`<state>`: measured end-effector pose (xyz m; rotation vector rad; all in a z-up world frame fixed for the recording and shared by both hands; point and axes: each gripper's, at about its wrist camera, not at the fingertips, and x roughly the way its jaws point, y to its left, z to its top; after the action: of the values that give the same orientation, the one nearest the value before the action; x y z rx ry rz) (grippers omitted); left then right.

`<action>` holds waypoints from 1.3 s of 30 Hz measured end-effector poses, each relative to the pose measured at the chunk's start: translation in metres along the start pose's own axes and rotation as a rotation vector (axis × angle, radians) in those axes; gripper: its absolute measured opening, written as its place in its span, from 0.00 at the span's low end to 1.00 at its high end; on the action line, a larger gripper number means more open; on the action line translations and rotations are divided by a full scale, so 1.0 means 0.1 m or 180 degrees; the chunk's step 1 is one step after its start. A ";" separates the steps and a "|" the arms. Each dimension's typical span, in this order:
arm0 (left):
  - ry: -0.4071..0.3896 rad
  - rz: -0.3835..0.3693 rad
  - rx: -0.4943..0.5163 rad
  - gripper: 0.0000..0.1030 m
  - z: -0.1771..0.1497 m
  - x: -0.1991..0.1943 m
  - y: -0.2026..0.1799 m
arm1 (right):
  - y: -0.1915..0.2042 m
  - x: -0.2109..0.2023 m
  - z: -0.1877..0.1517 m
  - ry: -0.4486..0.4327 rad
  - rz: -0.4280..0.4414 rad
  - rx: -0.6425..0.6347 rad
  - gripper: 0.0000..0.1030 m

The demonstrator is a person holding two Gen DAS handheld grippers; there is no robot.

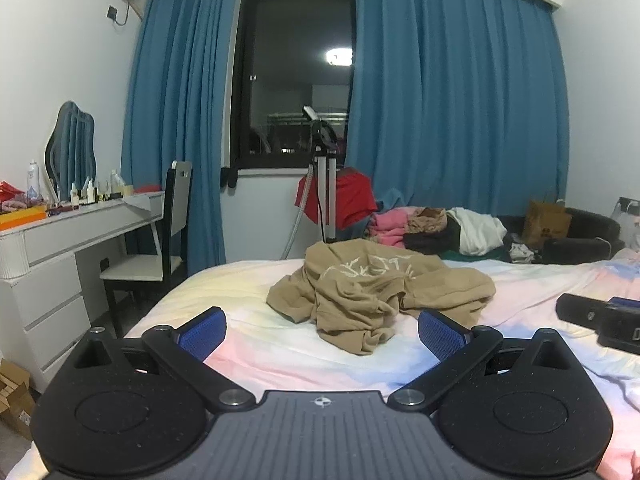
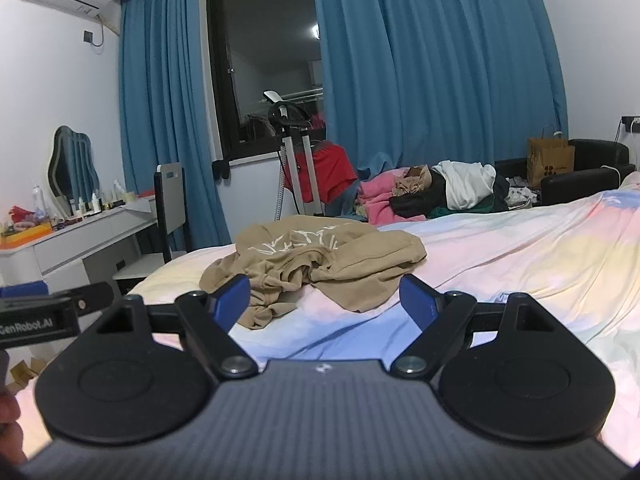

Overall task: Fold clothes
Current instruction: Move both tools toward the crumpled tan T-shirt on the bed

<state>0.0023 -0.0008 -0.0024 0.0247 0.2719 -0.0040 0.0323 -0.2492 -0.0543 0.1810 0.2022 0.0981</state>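
The tan shirt (image 1: 372,296) lies bunched in the middle of the frame on the bed (image 1: 248,344). My left gripper (image 1: 322,332) and right gripper (image 2: 324,300) are wide and empty. I should grab two edges and spread it flat first.

Crumpled garment (image 1: 376,294) lies on the bed (image 1: 248,280), nearer its foot edge than its middle, alone on the sheet. Left gripper (image 1: 322,332) over the near part of the bed, jaws wide, the garment just ahead of and between them, apart. Right gripper (image 2: 325,300) likewise short of the garment (image 2: 316,264), jaws wide, nothing between the pads; in the left wrist view it sits at the bed's right side.

Behind the bed's far edge: clothes pile (image 1: 436,228), paper bag (image 1: 546,220) right of it, stand (image 1: 326,196) left of it. Window (image 1: 296,80) behind the stand, curtains (image 1: 452,92) either side. Left of the bed: chair (image 1: 160,240), then dressing table (image 1: 60,236) against the wall, mirror (image 1: 70,148) and bottles (image 1: 86,192) on it.
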 end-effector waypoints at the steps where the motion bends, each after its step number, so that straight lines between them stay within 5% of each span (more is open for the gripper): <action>1: -0.0002 -0.0004 0.0021 1.00 -0.01 0.01 0.00 | 0.00 -0.01 0.00 0.0014 0.0002 -0.0003 0.81; 7: -0.0191 -0.0105 0.0071 1.00 -0.09 -0.24 -0.07 | -0.05 -0.07 0.01 0.0052 0.0015 -0.0048 0.81; 39: 0.0072 -0.0228 0.0028 1.00 -0.15 -0.10 -0.07 | 0.07 -0.12 0.00 0.0027 0.0038 -0.0080 0.81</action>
<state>-0.0116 -0.0071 -0.0139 0.0236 0.2953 -0.0762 0.0199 -0.2441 -0.0508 0.1568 0.2084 0.1133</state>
